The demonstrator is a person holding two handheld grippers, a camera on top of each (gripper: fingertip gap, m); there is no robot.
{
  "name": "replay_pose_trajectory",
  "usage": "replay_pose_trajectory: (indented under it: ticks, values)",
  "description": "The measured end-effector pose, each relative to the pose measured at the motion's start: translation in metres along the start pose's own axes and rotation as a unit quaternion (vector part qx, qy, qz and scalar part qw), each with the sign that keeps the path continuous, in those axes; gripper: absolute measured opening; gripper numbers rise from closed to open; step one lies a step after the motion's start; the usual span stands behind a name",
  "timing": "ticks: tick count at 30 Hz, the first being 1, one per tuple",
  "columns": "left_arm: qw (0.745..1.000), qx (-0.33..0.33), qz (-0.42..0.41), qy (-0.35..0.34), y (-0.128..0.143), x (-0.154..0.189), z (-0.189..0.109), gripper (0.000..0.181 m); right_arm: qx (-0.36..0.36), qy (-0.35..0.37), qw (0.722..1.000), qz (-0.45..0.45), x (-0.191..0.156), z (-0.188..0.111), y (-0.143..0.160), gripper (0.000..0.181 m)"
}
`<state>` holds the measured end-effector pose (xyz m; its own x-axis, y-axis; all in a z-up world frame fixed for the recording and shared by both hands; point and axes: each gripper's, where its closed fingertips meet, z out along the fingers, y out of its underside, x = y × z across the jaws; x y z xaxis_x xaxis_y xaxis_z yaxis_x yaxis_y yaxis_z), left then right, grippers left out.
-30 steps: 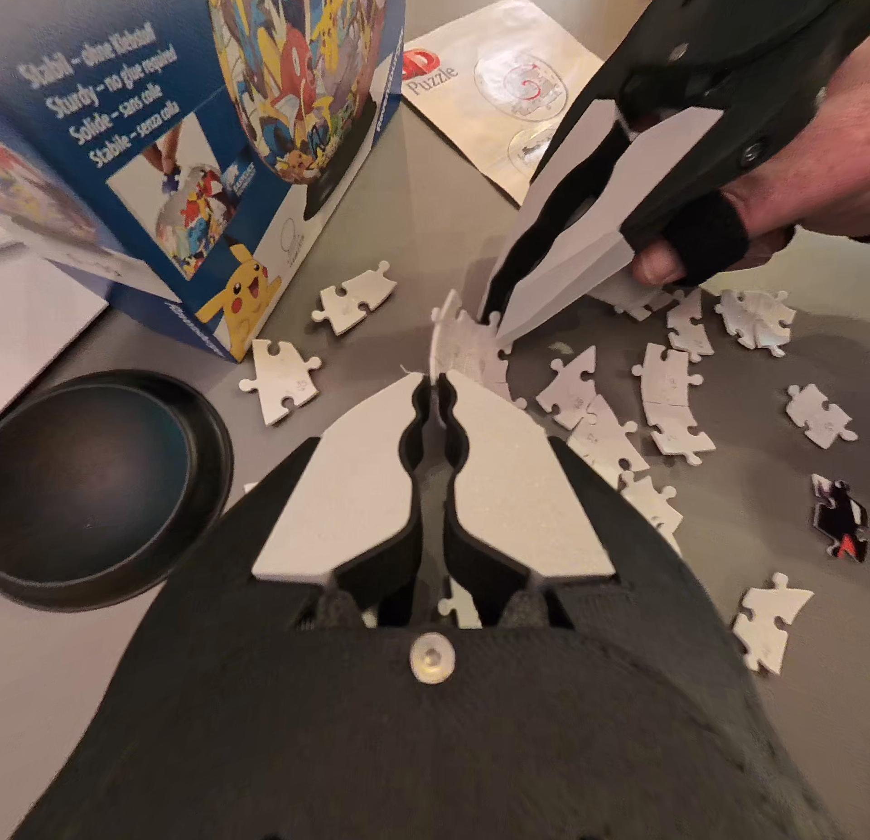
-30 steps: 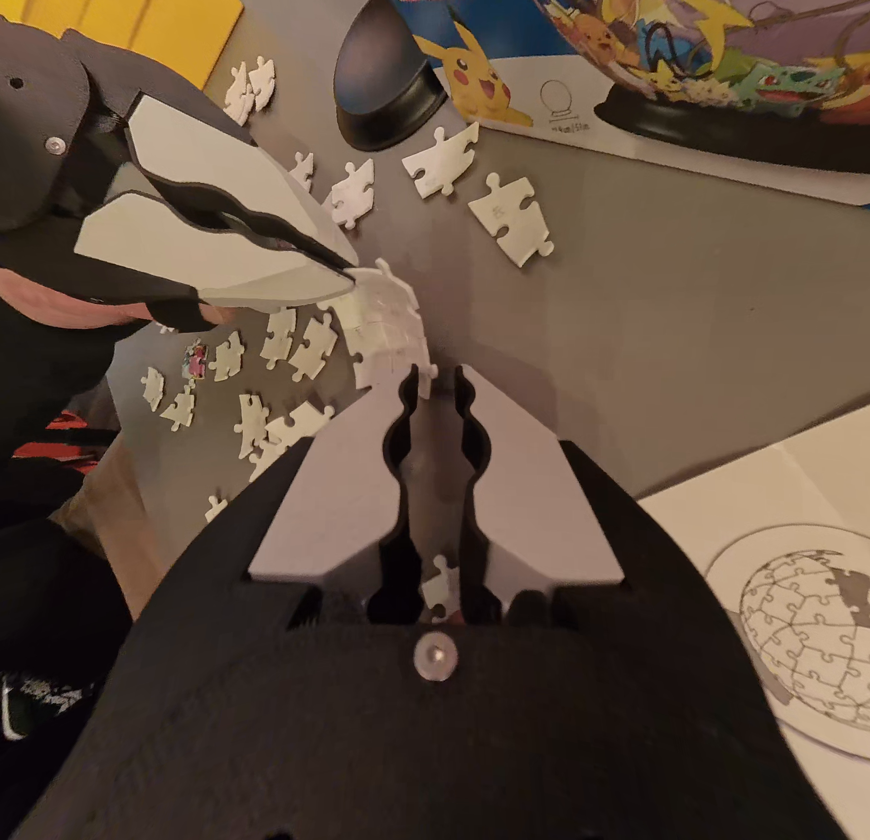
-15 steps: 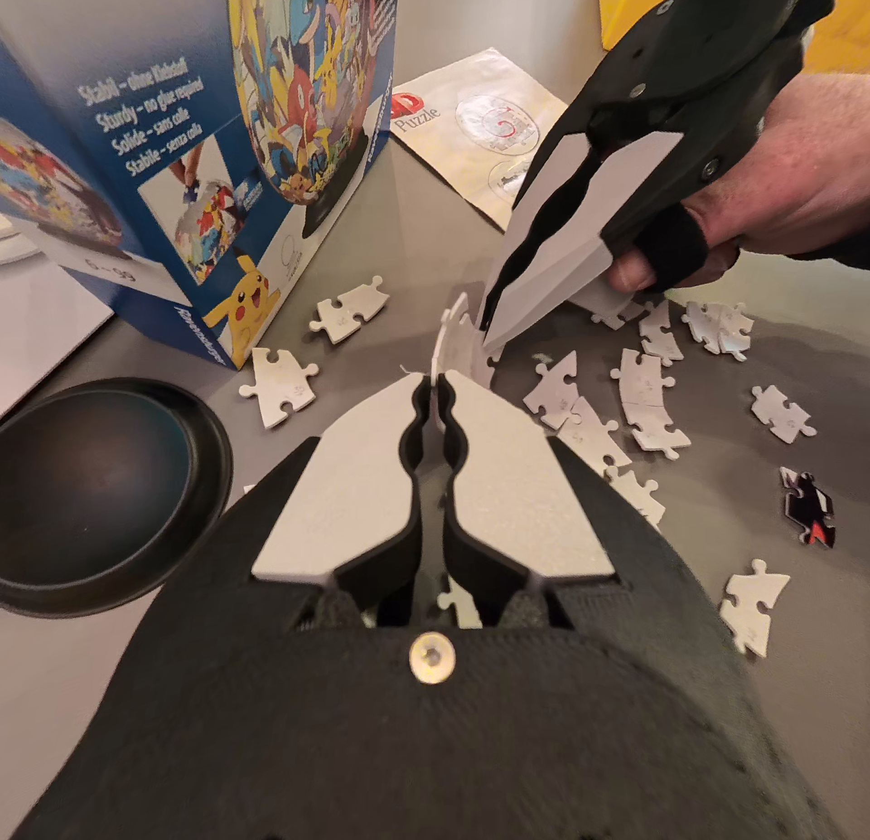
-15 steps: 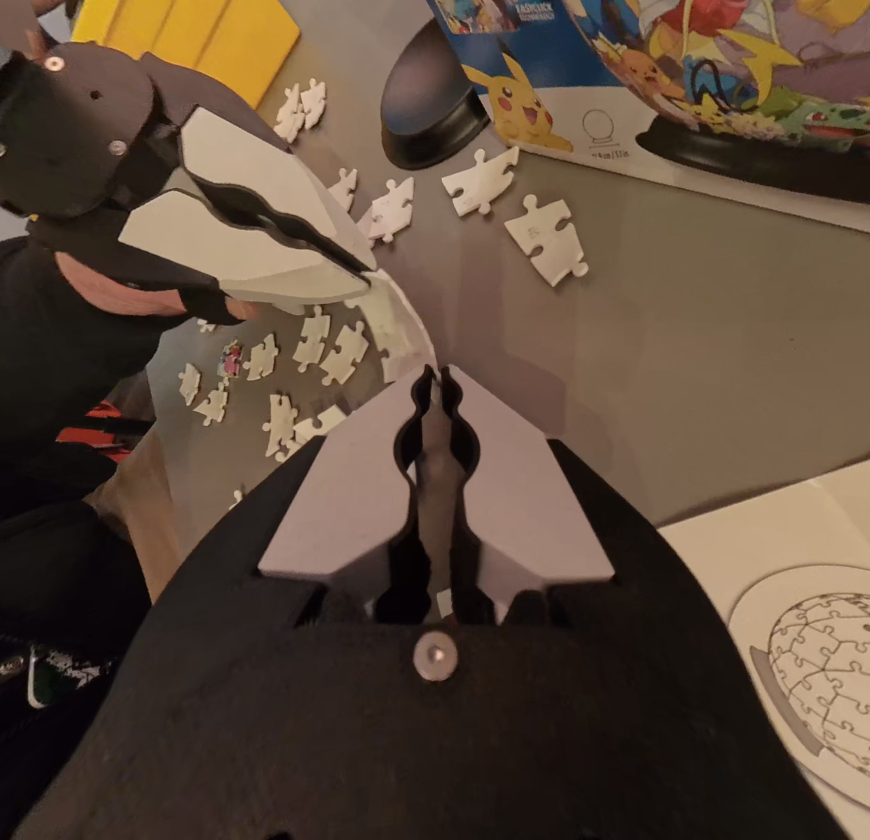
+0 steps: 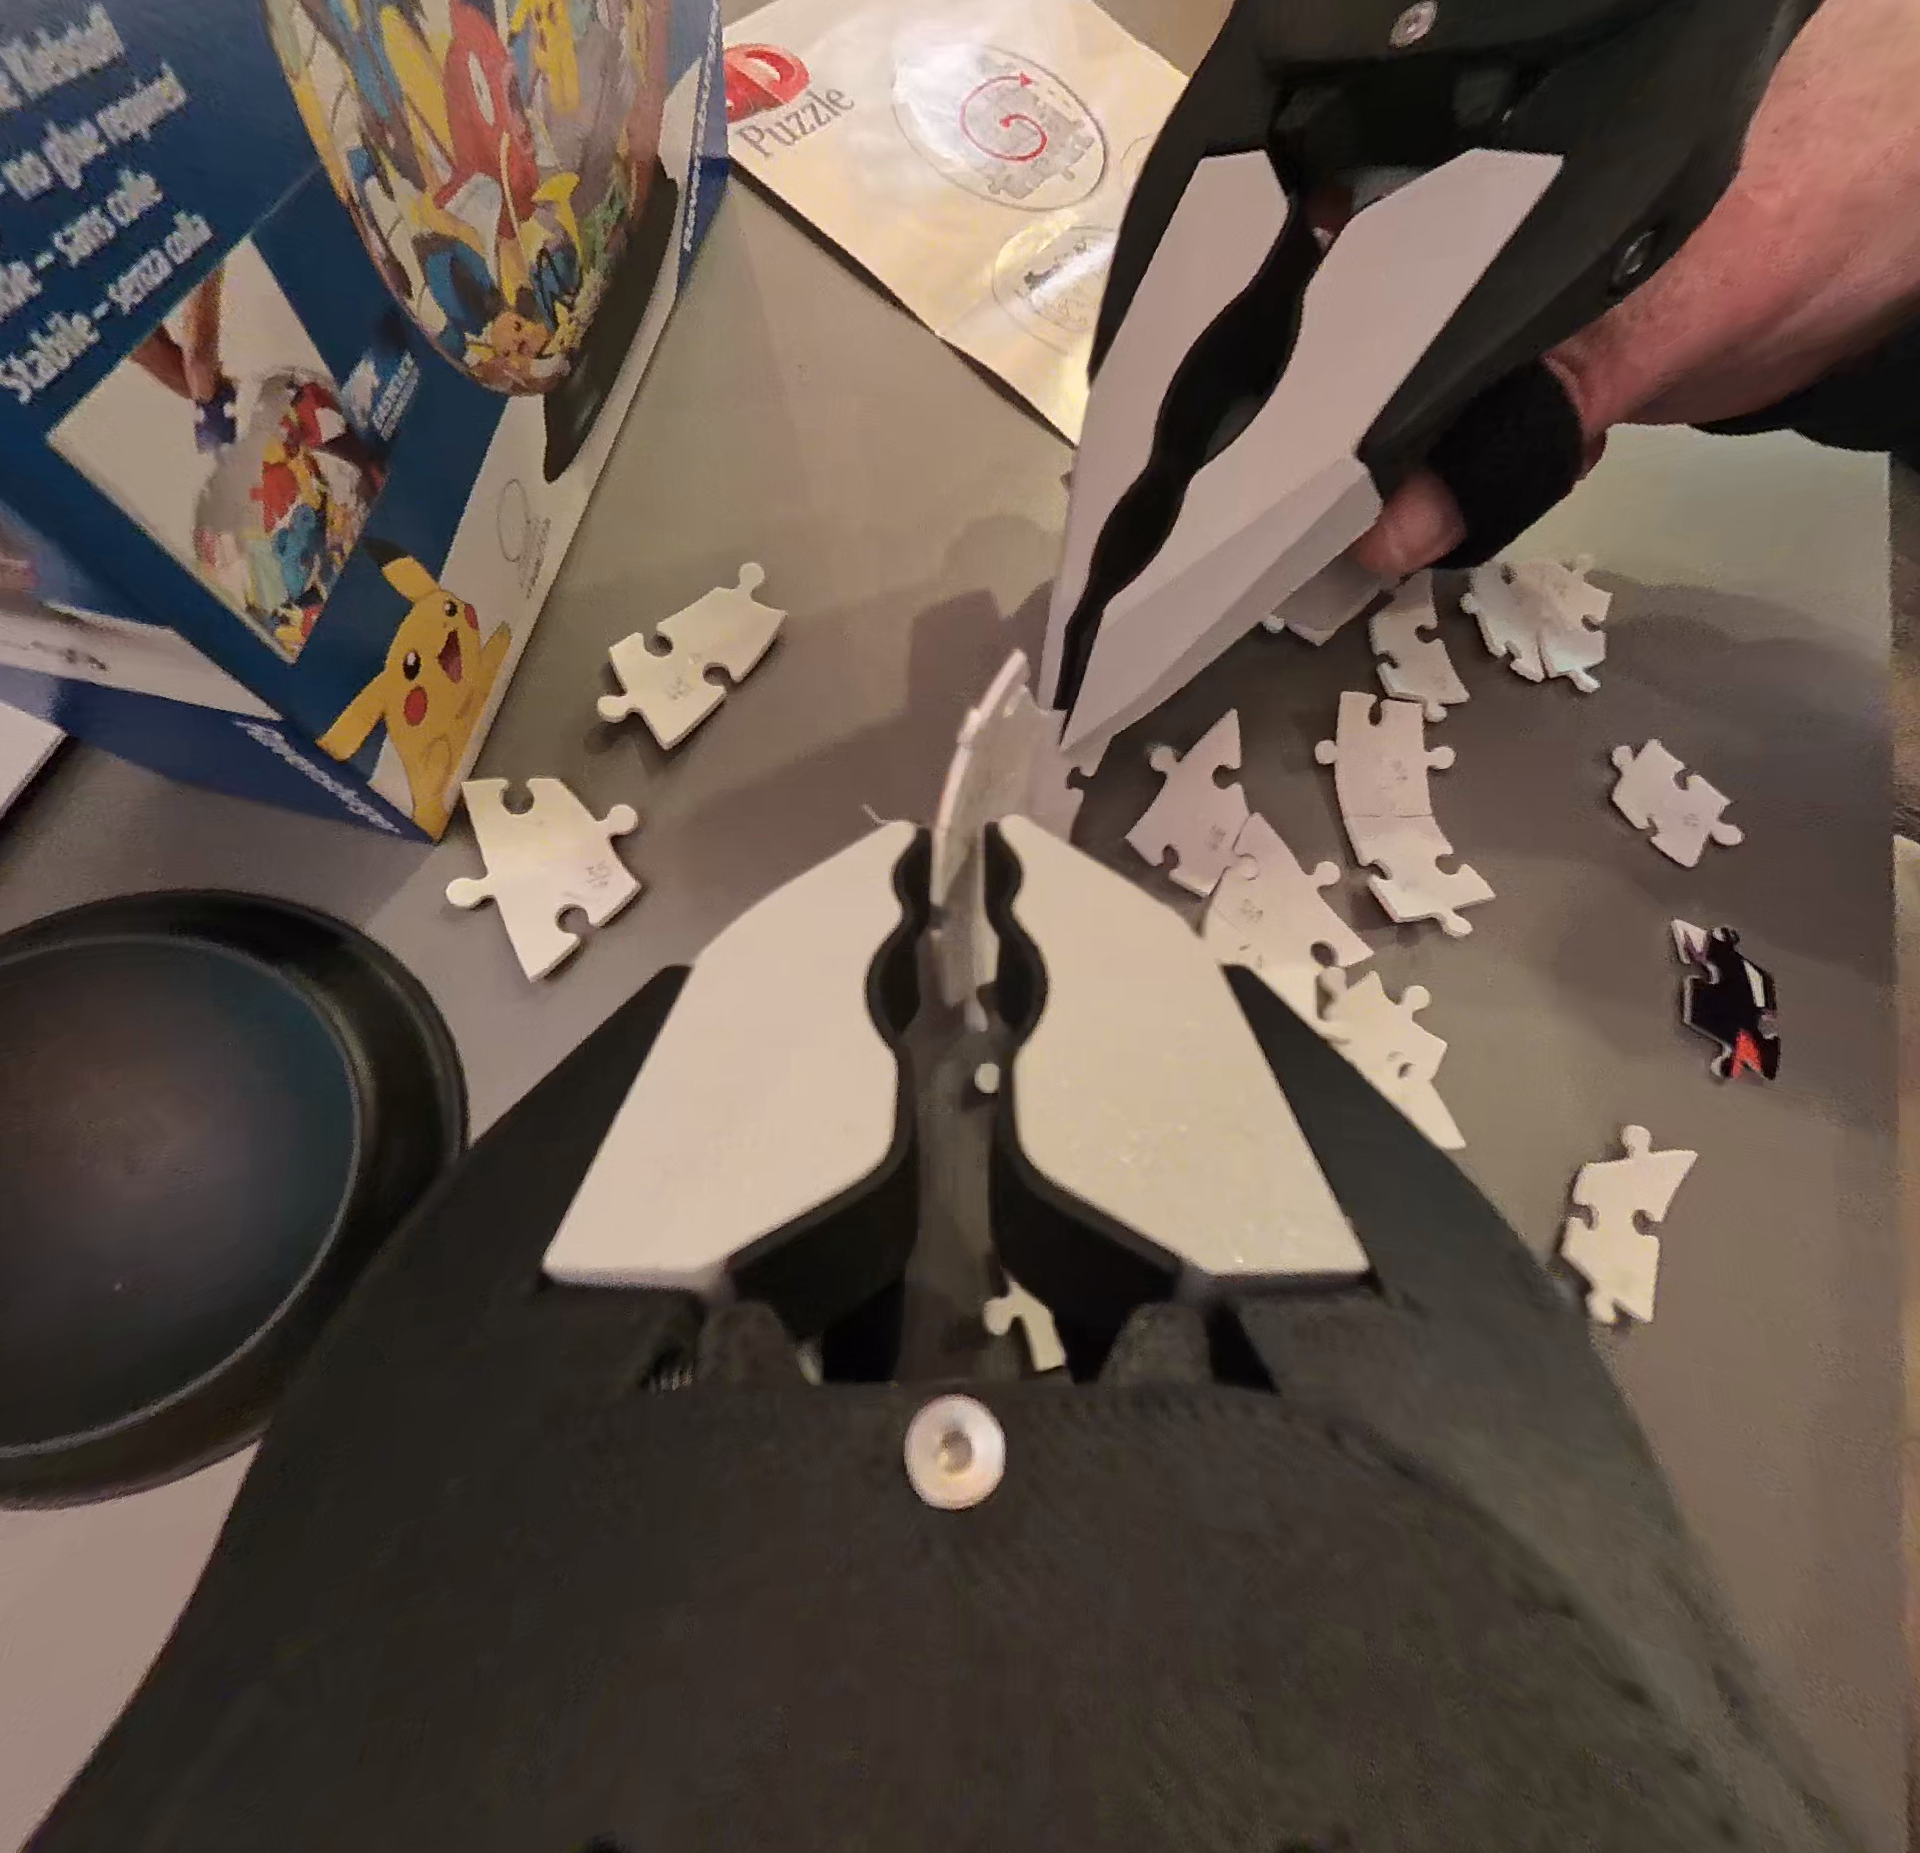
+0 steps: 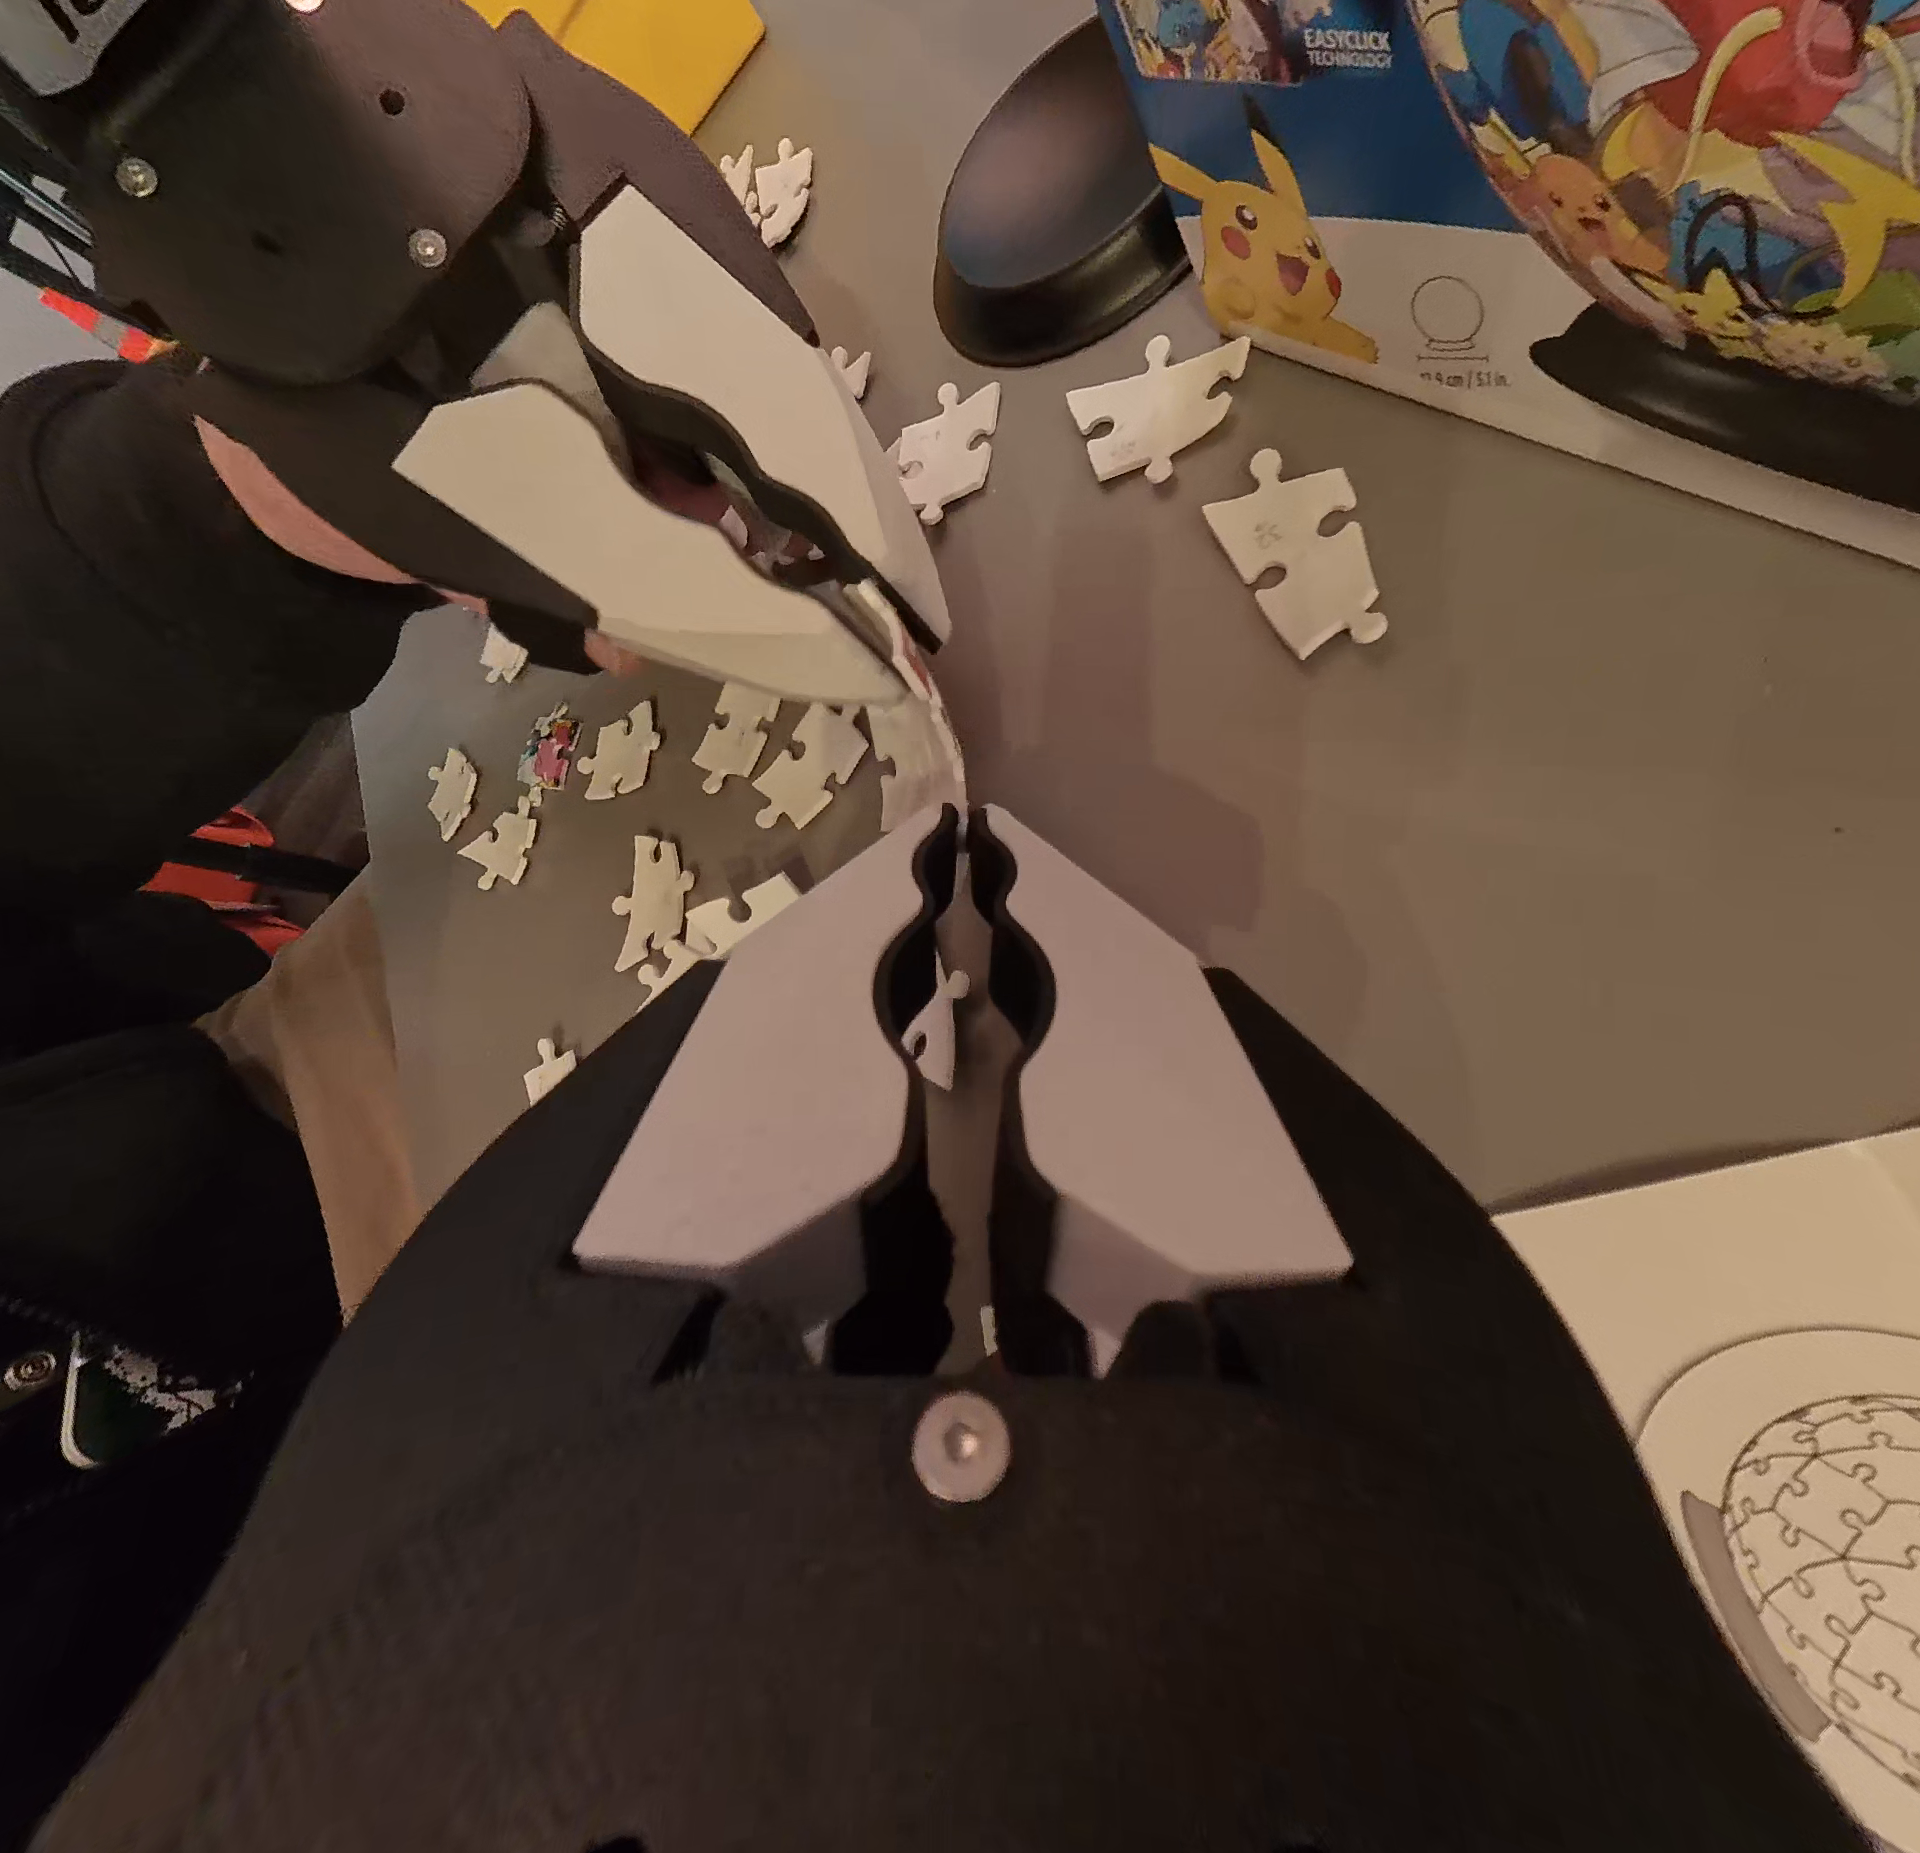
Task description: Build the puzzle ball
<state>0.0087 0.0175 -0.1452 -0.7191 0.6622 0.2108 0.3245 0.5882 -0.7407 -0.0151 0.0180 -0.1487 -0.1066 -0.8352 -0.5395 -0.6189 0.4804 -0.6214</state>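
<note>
Left gripper: lower centre of the left wrist view, fingers drawn together on the near edge of a curved strip of joined puzzle pieces, held on edge above the grey table.

Right gripper: lower centre of the right wrist view, fingers pinched on the other end of the same strip. In the left wrist view it enters from the upper right, its tips meeting the strip's far edge; whether they bite or merely touch is hard to judge there.

Loose puzzle pieces: scattered white side up, right of centre in the left wrist view. Two more lie left of centre, near the box. One dark piece lies printed side up at the right edge.

Puzzle box: blue, cartoon print, upper left of the left wrist view.

Black round stand: left edge, just below the box.

Instruction leaflet: top centre, flat on the table.

White sheet with a ball diagram: lower right of the right wrist view.

Yellow object: top left of the right wrist view.
</note>
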Motion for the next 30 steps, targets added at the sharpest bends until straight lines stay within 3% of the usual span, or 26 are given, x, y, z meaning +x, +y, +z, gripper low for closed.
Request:
replay_pose_trajectory:
  ticks: [12,18,25,30]
  values:
    - [0.995,0.029,-0.094,0.023,-0.002,-0.006,-0.014,0.002,0.015,0.025,1.0,0.005,0.006,-0.018,-0.005,0.016]
    - [0.99,0.065,-0.124,-0.006,0.001,-0.005,-0.042,0.002,-0.05,0.049,0.997,-0.038,-0.01,-0.028,0.026,0.014]
    - [0.983,0.086,-0.161,-0.018,0.012,-0.006,-0.056,0.002,-0.103,0.049,0.99,-0.087,-0.052,-0.004,0.045,0.006]
    - [0.985,0.074,-0.155,-0.012,0.016,-0.005,-0.049,0.002,-0.152,0.095,0.976,-0.127,-0.044,0.01,0.064,0.0]
